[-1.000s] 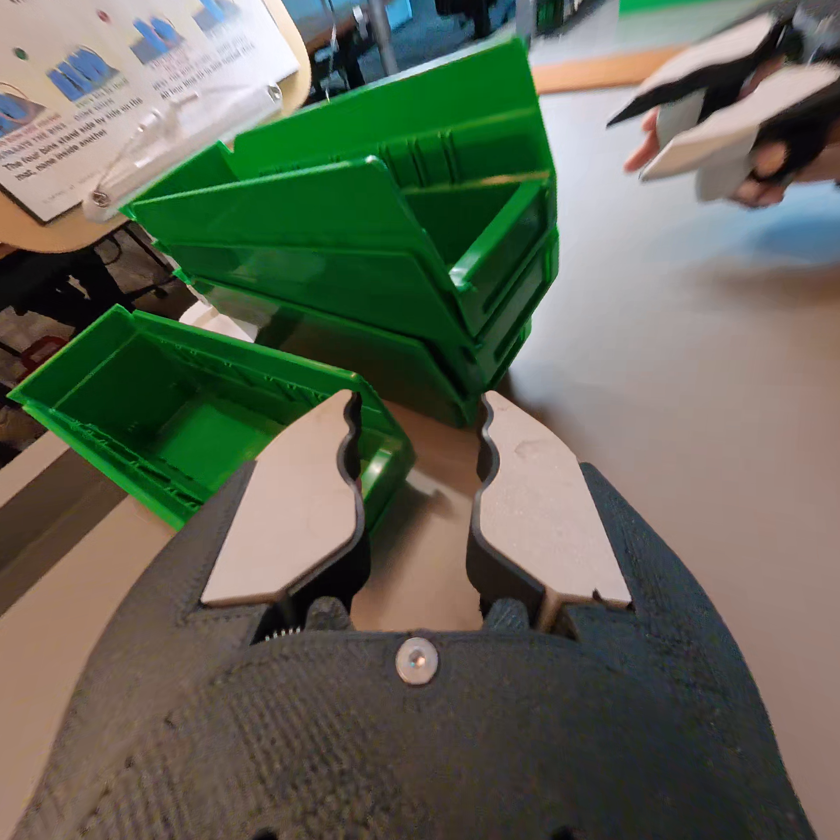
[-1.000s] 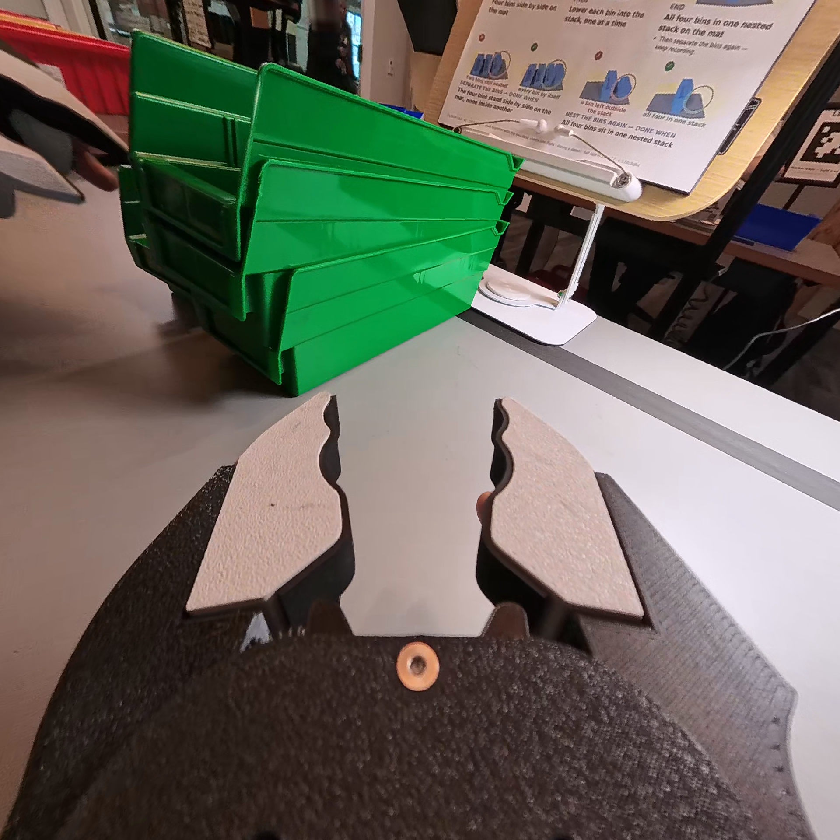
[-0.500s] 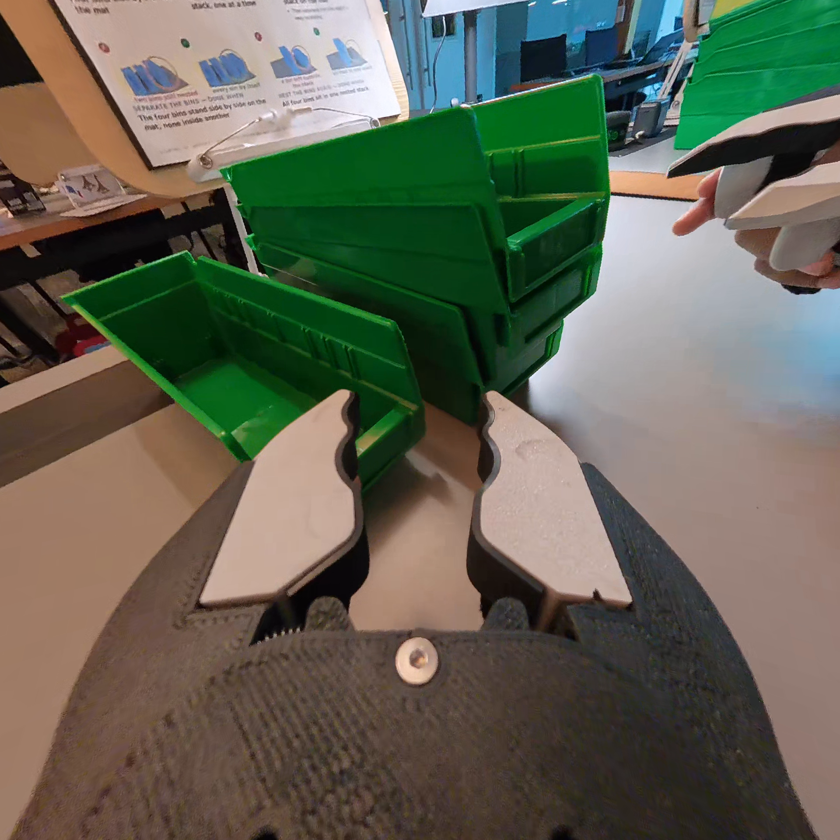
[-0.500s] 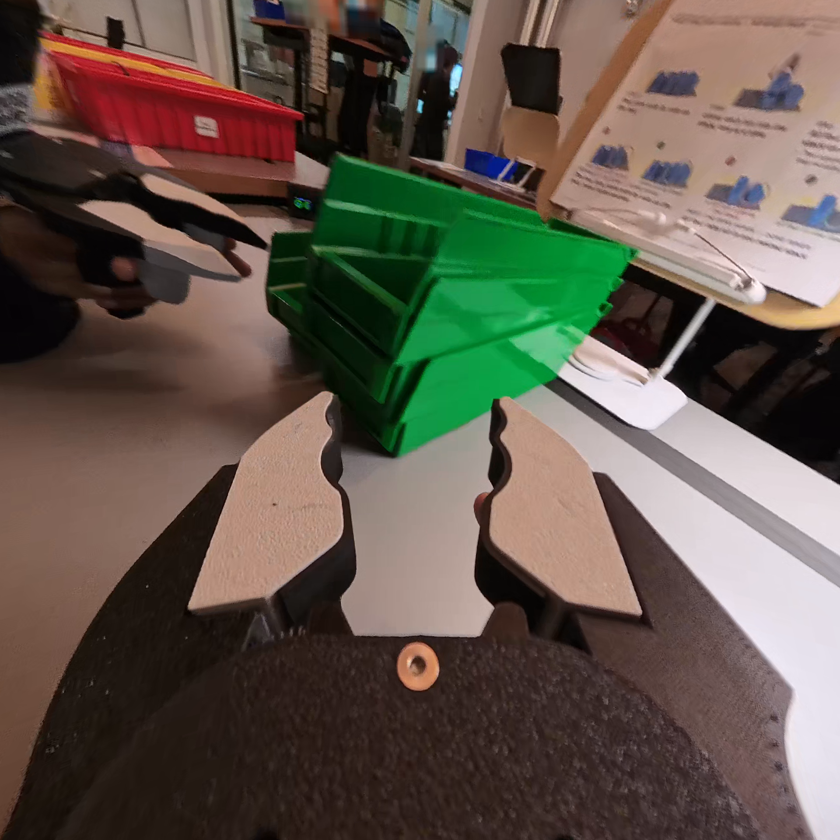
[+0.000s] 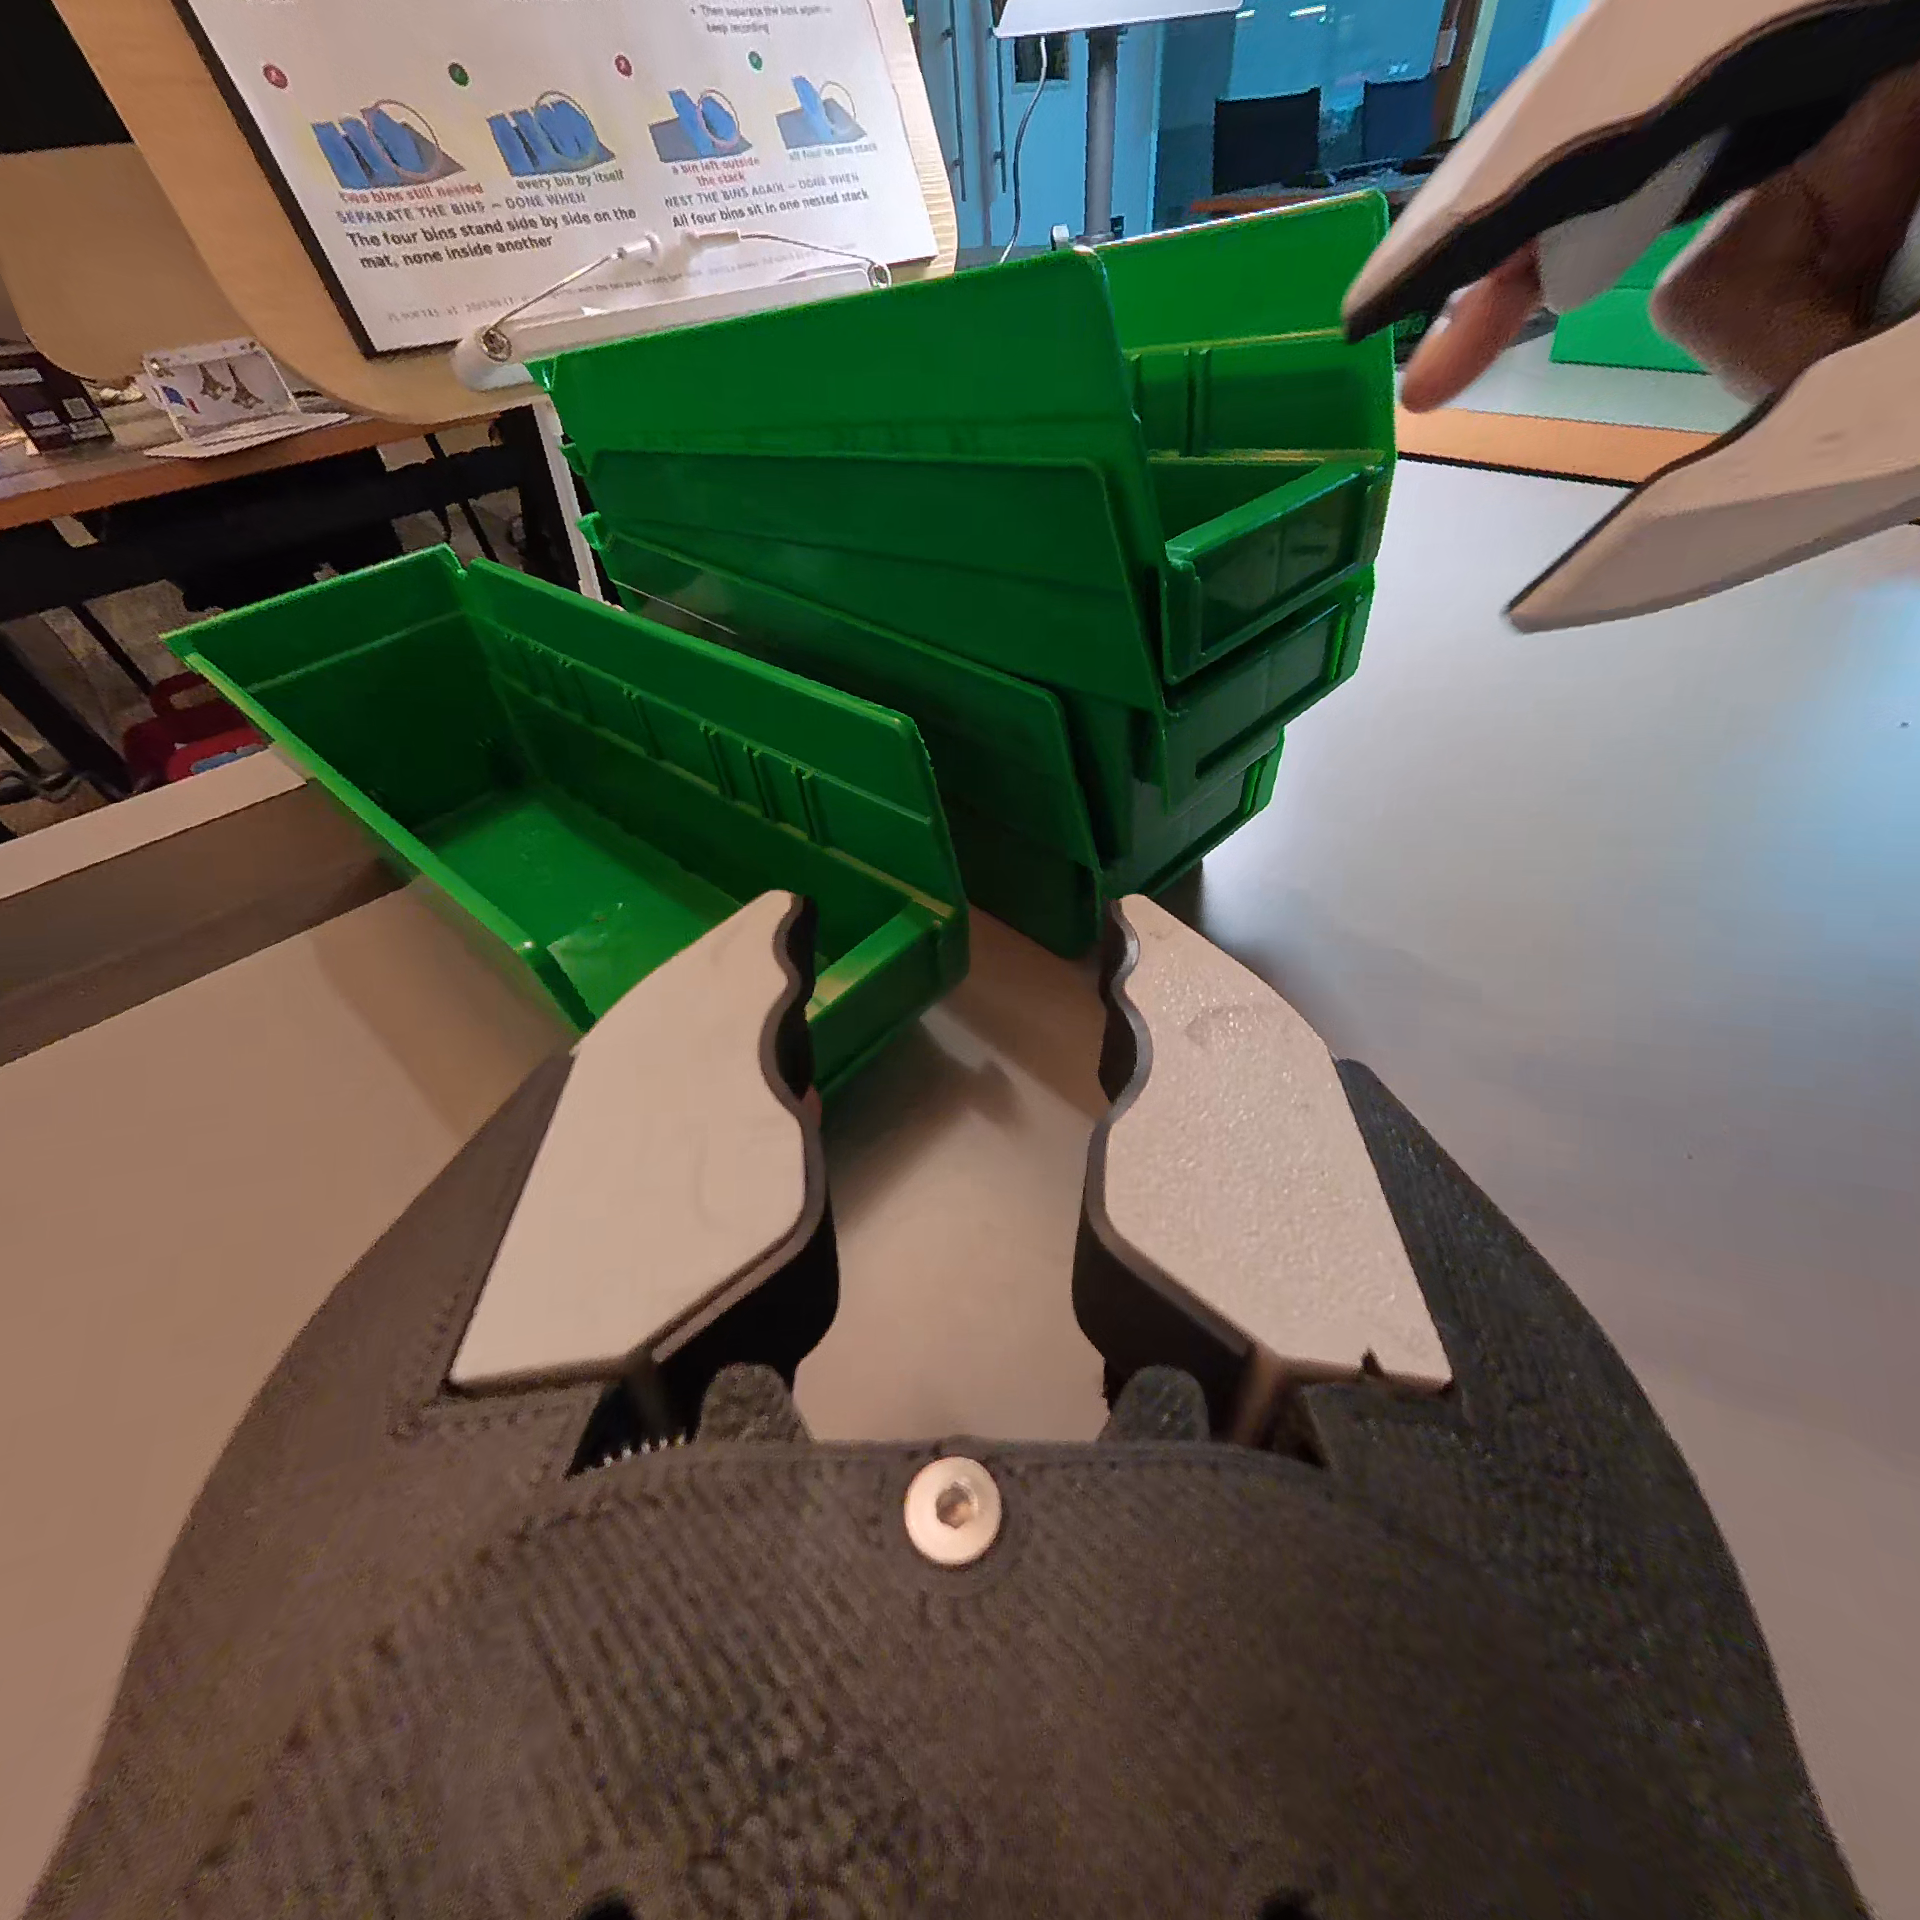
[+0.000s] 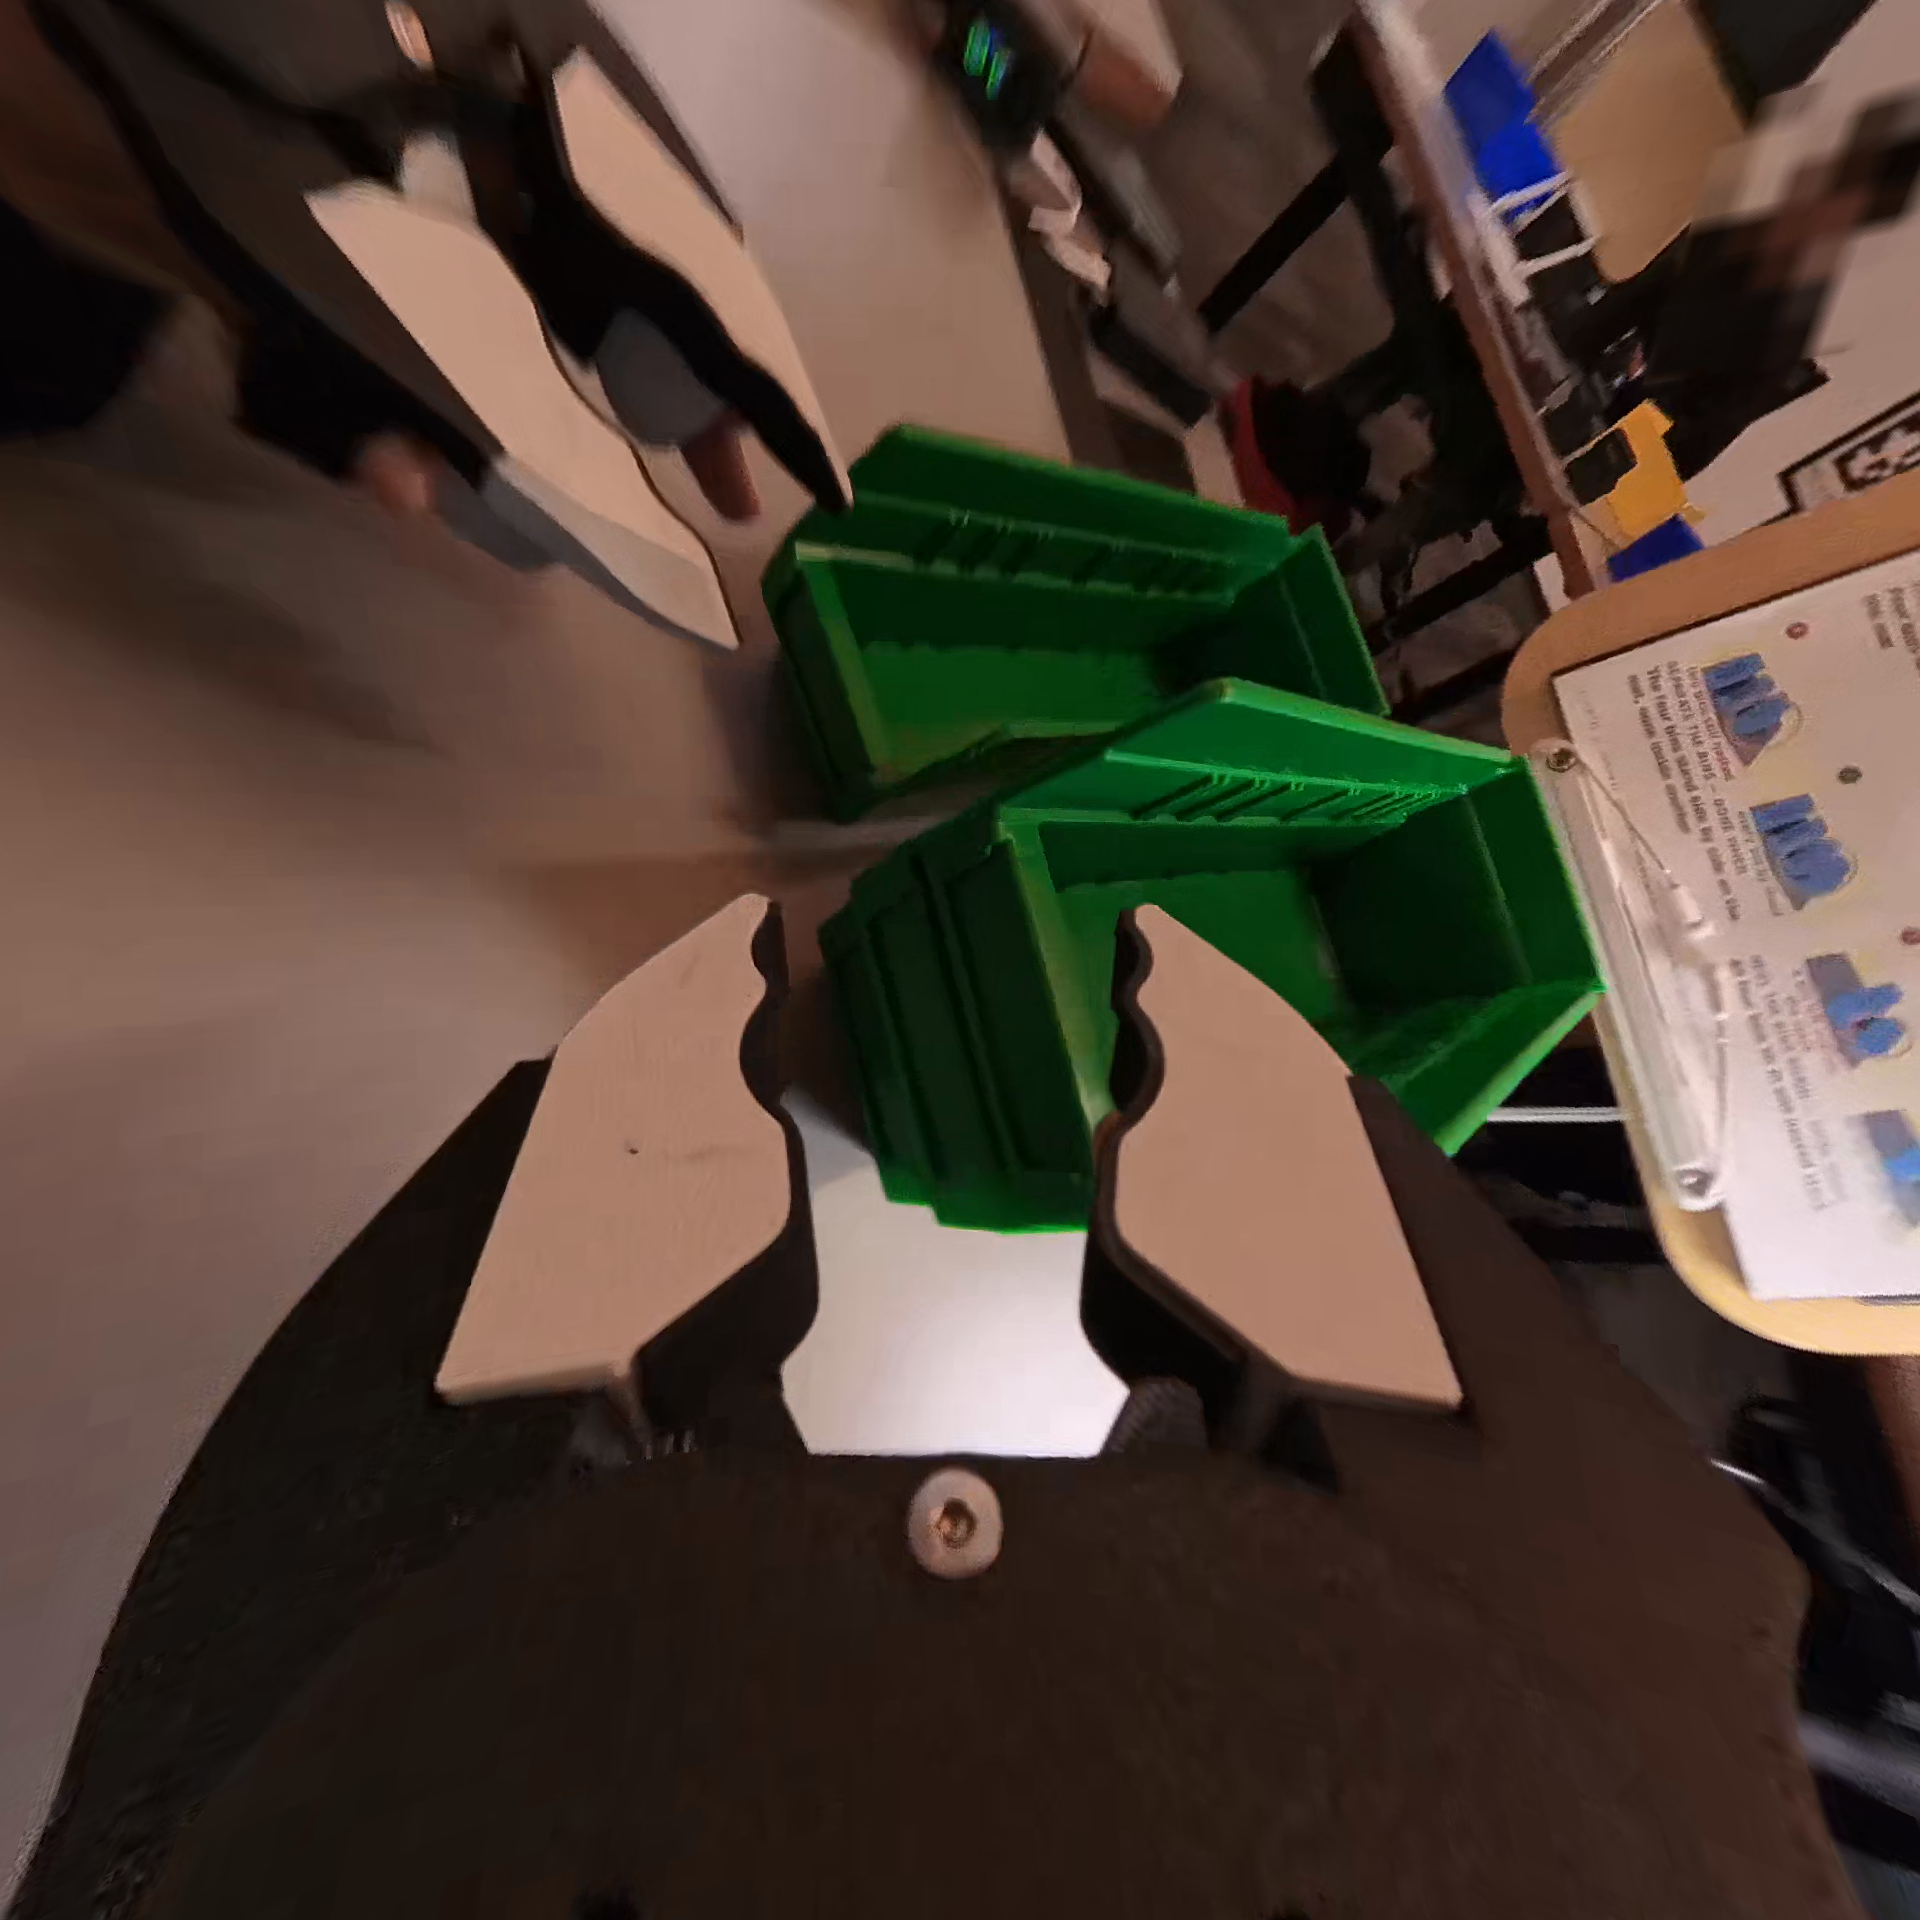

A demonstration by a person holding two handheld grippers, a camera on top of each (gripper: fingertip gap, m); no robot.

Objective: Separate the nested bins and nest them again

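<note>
The nested bins [image 5: 966,582] are green moulded plastic, and they look light, stiff and rather slick, so in my judgement a grip should close across a thin rim or wall rather than on a broad smooth face. Nearest in the left wrist view, the left gripper [image 5: 951,971] hangs low over the pale table [image 5: 1558,987] with its fingers [image 5: 665,1143] spread wide and nothing between them. Just beyond its tip, at about eleven o'clock, a single bin [image 5: 582,790] already sits apart on the table, open side up, close beside the stack without clearly touching it. At twelve o'clock stands the stack itself, what looks like three bins one inside another, each tilted a little so that the short front lips step upward towards one o'clock. Those lips, and the tall back wall of the top bin, look like the best holds; the lower bins may drag up with the top one, so I would expect one gripper to pin the stack. At two o'clock the right gripper [image 5: 1621,343] reaches in above the stack, its fingers wide apart and empty; the blurred right wrist view shows them [image 6: 623,1143] either side of the stack's near end [image 6: 966,1049], not closed. Farthest off, a printed instruction board [image 5: 561,156] leans on a stand behind the bins.
</note>
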